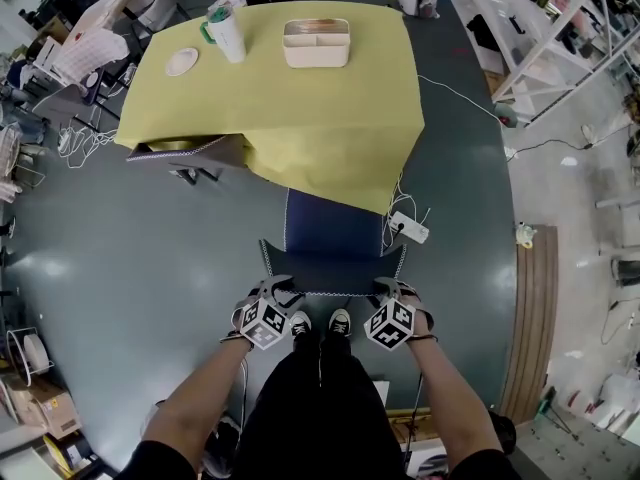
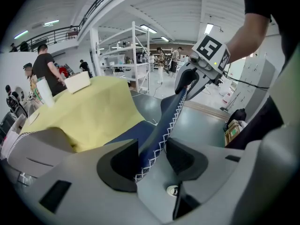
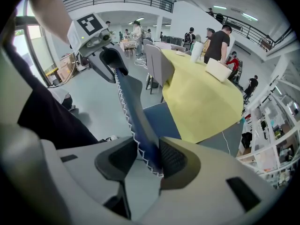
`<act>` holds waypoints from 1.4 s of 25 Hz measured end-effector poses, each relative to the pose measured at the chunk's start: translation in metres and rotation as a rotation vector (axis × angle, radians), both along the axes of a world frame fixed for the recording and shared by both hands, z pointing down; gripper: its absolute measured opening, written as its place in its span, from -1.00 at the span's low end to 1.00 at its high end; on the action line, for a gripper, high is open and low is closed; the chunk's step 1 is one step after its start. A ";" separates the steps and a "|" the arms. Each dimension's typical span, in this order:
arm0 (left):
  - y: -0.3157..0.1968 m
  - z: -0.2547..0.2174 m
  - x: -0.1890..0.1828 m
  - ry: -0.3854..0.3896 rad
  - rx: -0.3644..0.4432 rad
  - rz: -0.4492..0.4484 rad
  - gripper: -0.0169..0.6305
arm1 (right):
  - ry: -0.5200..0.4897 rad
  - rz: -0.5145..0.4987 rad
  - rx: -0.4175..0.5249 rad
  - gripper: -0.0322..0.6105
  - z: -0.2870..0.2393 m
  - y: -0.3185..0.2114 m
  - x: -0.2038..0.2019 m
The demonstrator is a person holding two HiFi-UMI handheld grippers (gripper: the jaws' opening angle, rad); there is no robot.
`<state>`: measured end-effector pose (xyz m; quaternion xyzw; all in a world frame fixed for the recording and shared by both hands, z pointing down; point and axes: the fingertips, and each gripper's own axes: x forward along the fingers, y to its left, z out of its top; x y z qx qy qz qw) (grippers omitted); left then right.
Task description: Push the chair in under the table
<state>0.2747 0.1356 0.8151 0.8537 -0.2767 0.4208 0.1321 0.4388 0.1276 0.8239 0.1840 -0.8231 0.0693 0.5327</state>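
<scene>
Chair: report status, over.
Left gripper and right gripper both clamped on the chair backrest top. Seat's far edge just under the table cloth. Power strip on the floor beside the seat, watch it.

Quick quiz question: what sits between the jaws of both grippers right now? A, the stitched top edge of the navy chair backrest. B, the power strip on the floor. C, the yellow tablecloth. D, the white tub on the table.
A: each gripper view shows the white-stitched edge of the navy chair backrest running between the jaws, for the left gripper and the right gripper alike.
</scene>
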 end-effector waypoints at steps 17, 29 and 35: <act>-0.030 0.003 0.003 -0.022 0.001 -0.042 -0.37 | -0.033 0.017 0.005 -0.44 0.001 -0.035 0.003; -0.068 0.001 -0.005 -0.013 0.004 -0.060 -0.37 | -0.043 0.030 0.005 -0.44 0.000 -0.076 -0.006; -0.098 -0.002 -0.012 -0.013 0.007 -0.049 -0.37 | -0.044 0.044 0.002 -0.44 -0.001 -0.105 -0.014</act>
